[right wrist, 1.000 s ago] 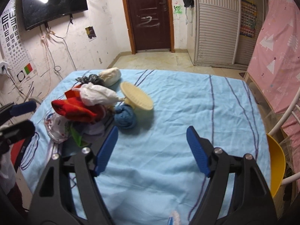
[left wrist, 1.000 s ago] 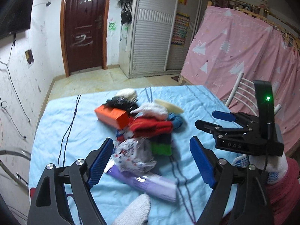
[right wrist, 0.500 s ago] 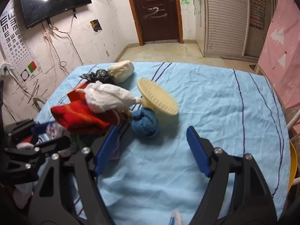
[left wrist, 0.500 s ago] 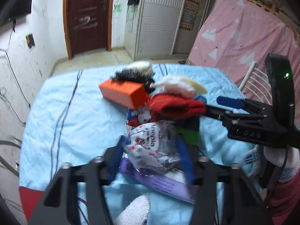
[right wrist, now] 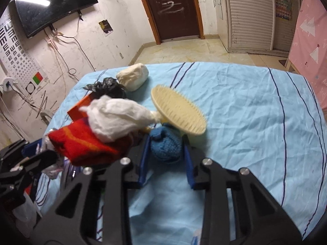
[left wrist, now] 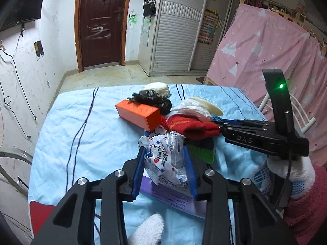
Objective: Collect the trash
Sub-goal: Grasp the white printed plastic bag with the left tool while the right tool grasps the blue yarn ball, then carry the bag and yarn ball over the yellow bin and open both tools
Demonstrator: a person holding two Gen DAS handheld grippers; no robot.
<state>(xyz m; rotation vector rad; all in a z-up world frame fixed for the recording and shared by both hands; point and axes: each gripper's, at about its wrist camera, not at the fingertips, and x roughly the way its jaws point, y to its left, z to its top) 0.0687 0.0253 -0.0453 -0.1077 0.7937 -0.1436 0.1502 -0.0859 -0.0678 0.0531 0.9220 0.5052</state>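
Beside the red cloth (left wrist: 194, 129) on the worktop (left wrist: 85, 134), my left hand-held gripper (left wrist: 163, 163) has just closed onto the wrapper (left wrist: 163, 159); beyond it, my right hand-held gripper (right wrist: 166, 153) has just closed around the blue ball (right wrist: 165, 145).

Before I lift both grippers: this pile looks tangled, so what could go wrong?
1. The left gripper, which has just been closing, pinches only thin crinkly film of the printed plastic wrapper; it may slip or tear.
2. The right gripper has closed on the blue knitted ball, tucked under the cream brush; lifting may tip it.
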